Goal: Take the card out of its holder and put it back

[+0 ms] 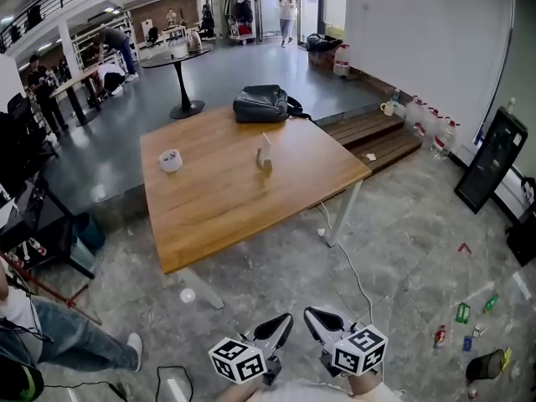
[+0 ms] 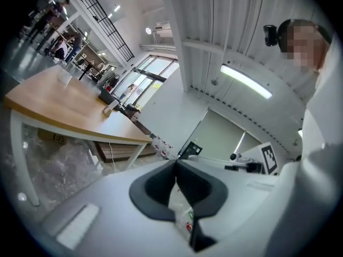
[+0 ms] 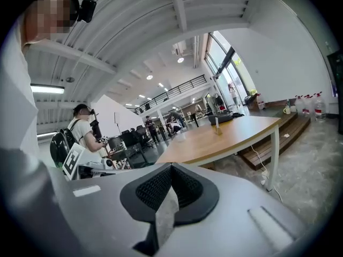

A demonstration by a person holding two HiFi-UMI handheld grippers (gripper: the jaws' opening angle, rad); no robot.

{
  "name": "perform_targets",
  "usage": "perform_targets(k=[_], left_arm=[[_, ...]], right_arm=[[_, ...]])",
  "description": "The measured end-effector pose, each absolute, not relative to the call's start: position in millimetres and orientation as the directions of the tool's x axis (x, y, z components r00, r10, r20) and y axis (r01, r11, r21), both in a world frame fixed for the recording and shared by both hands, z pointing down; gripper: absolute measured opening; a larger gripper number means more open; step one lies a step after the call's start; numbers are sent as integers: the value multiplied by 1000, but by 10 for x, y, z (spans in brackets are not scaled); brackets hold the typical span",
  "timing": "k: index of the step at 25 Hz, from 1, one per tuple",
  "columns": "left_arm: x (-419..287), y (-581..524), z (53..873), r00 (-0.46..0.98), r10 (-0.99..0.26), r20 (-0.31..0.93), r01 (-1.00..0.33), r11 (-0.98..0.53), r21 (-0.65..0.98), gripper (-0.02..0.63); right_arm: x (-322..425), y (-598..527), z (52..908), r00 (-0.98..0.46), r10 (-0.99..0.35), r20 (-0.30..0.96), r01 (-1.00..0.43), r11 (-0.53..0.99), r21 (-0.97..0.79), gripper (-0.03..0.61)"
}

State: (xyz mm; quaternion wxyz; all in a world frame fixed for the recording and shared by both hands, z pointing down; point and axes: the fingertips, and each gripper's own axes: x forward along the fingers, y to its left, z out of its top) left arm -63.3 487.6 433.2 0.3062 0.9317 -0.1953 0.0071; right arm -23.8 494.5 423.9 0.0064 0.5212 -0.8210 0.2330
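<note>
A white card stands upright in a small wooden holder (image 1: 265, 155) near the middle of the wooden table (image 1: 218, 216). In the right gripper view the card and holder (image 3: 217, 128) are small and far off; in the left gripper view they (image 2: 109, 110) are tiny on the tabletop. Both grippers hang low by the person's body, well short of the table's near edge. The left gripper (image 1: 286, 318) (image 2: 176, 163) is shut with nothing between its pads. The right gripper (image 1: 311, 313) (image 3: 171, 167) is also shut and empty.
A roll of tape (image 1: 171, 160) lies on the table's left part and a black bag (image 1: 264, 103) sits at its far edge. Stone floor lies between me and the table, with small litter (image 1: 463, 312) at the right. A person (image 3: 83, 133) stands to the left.
</note>
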Motion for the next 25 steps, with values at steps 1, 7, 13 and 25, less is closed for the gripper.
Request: perform_targets(k=[1,7,13,25], left_arm=[[-601,4704,4280,926,-355,129,-363,-743,562,8],[-526,3735,4062,936,-336,103,-337,-775,535,8],[-473,3094,4128,934,-341,104,-338,-753,564,8],[-55,1635,4297,903,-411,126,-405,-715,570,8]], right_arm=[[-203,4776,4198,-451,-857,249,-862,345,-372,-5],[-86,3765,4006,-408,-885,225,-883,320,-344,-5],[-49,3174,4073,-398,-883,249,-886,301,-352,-5],[415,1652,4184,-455,-855,248,-865,357,-353,-5]])
